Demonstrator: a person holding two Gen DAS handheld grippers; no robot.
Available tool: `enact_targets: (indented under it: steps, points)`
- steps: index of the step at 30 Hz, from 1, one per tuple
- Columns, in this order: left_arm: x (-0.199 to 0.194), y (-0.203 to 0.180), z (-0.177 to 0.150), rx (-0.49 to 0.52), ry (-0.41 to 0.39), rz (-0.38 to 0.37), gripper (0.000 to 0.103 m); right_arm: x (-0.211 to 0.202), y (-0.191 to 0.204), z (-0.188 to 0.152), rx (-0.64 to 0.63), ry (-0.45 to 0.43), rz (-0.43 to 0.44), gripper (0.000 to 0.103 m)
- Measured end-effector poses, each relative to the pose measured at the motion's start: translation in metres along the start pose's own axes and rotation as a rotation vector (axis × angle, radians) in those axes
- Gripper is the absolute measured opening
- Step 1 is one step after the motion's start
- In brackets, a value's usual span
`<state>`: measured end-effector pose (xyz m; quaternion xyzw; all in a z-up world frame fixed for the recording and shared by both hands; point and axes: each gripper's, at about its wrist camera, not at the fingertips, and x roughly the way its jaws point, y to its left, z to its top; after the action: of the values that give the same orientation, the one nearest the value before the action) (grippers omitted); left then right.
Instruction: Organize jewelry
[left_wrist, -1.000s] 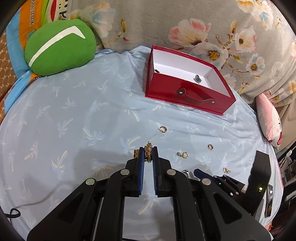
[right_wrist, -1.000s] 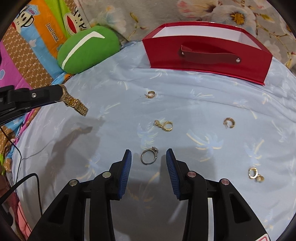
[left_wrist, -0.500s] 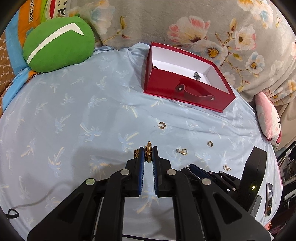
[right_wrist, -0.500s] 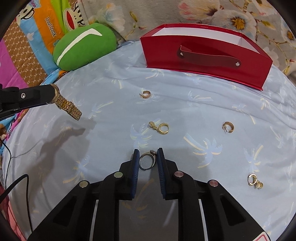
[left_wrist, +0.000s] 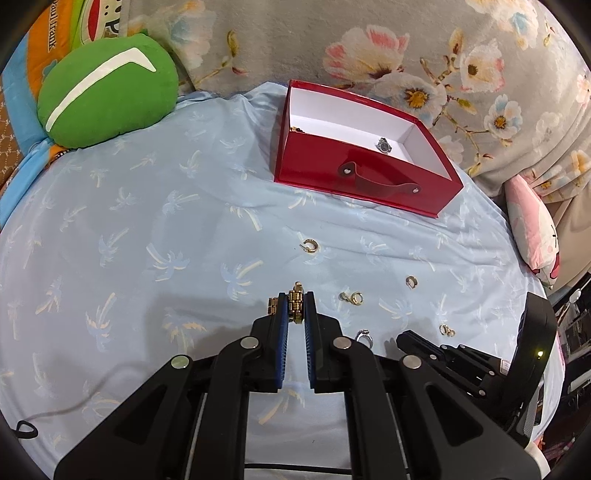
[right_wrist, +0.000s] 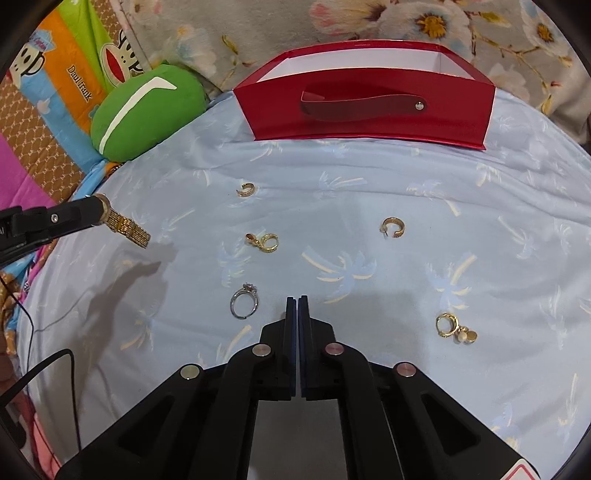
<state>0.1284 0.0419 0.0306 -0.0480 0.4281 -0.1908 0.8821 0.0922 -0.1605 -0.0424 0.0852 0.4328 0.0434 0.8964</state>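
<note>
A gold link watch band (left_wrist: 295, 306) is pinched between the blue pads of the left gripper (left_wrist: 295, 314), which hangs angled down over the pale blue palm-print sheet (left_wrist: 147, 229); in the right wrist view its loose end (right_wrist: 127, 227) droops clear of the cloth, limp and jointed, so it looks likely to swing when carried. The right gripper (right_wrist: 297, 301), tilted down at a similar slant, is closing with its pads nearly together and nothing between them; the silver stone-set ring (right_wrist: 243, 301) lies on the sheet just to its left, untouched. That ring appears light, hard and slick, and lying flat on soft fabric it probably wants the fingers set either side of the band, pressing slightly into the sheet. Gold hoop earrings (right_wrist: 393, 227) and charm hoops (right_wrist: 266, 242) are scattered near it, with another pair (right_wrist: 454, 328) to the right. The open red box (left_wrist: 369, 184), white inside, stands at the far edge of the sheet with a small dark watch (left_wrist: 384, 144) already in it. A green cushion (left_wrist: 107, 96) rests at far left.
</note>
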Motion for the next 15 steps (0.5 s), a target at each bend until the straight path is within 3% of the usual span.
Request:
enact_targets:
  steps: [1, 4, 12, 14, 15]
  points:
    - [0.0, -0.001, 0.0, 0.001, 0.002, -0.002, 0.008, 0.0, 0.004, 0.001, 0.001, -0.002, 0.01, 0.019]
    - [0.0, -0.001, -0.001, 0.001, 0.003, -0.001, 0.008, 0.002, 0.018, 0.001, -0.028, -0.01, 0.01, 0.033]
    - [0.001, 0.004, -0.004, -0.007, 0.005, 0.006, 0.008, 0.024, 0.04, 0.002, -0.084, 0.02, -0.056, 0.033]
    - [0.001, 0.006, -0.004, -0.01, 0.008, 0.005, 0.008, 0.025, 0.043, 0.003, -0.102, 0.014, -0.079, 0.031]
    - [0.002, 0.006, -0.005, -0.013, 0.01, 0.004, 0.008, 0.026, 0.043, 0.003, -0.111, 0.009, -0.095, 0.025]
